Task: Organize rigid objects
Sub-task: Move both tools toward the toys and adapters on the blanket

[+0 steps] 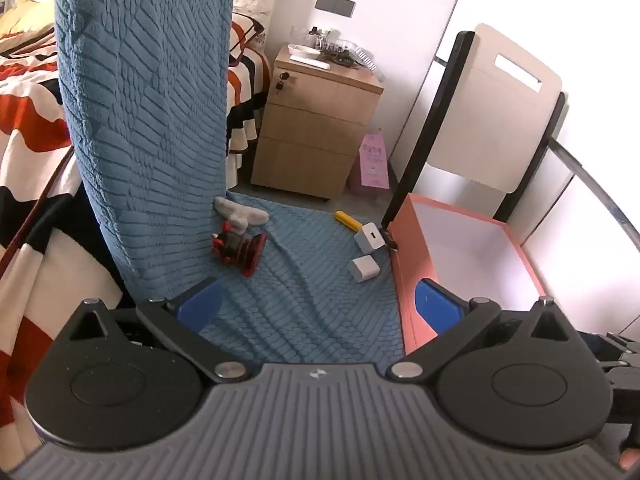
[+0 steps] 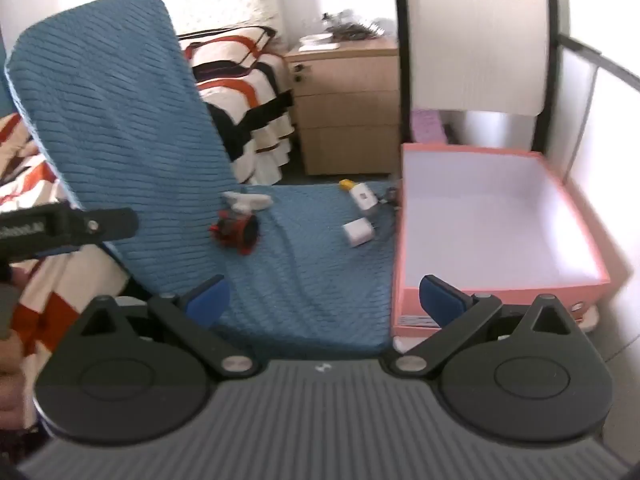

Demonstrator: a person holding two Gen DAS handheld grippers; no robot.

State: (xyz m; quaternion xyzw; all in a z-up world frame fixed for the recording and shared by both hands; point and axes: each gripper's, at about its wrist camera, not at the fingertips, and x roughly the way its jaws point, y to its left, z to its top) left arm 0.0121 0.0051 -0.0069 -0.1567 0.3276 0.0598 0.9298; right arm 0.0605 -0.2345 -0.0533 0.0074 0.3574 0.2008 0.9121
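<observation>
Several small objects lie on a blue textured cover (image 1: 296, 288) over a chair seat: a red and black toy (image 1: 240, 246) (image 2: 236, 232), a grey-white piece (image 1: 240, 214) (image 2: 246, 200), a yellow stick (image 1: 348, 220) (image 2: 346, 185) and two white chargers (image 1: 370, 236) (image 1: 364, 268) (image 2: 364, 197) (image 2: 358, 233). A pink box (image 1: 404, 264) (image 2: 500, 286) with a white inside stands open to their right. My left gripper (image 1: 318, 306) is open above the near cover, nothing between its blue pads. My right gripper (image 2: 324, 298) is open too, its right finger (image 2: 440, 300) in front of the box's near wall.
The chair's blue-covered back (image 1: 148, 112) (image 2: 116, 120) rises on the left. A second chair with a white back (image 1: 496, 112) (image 2: 476, 36) stands behind the box. Beyond are a wooden drawer unit (image 1: 316, 120) (image 2: 344, 108) and a bed with a striped quilt (image 1: 28, 92). The left gripper's body (image 2: 68, 224) shows at left.
</observation>
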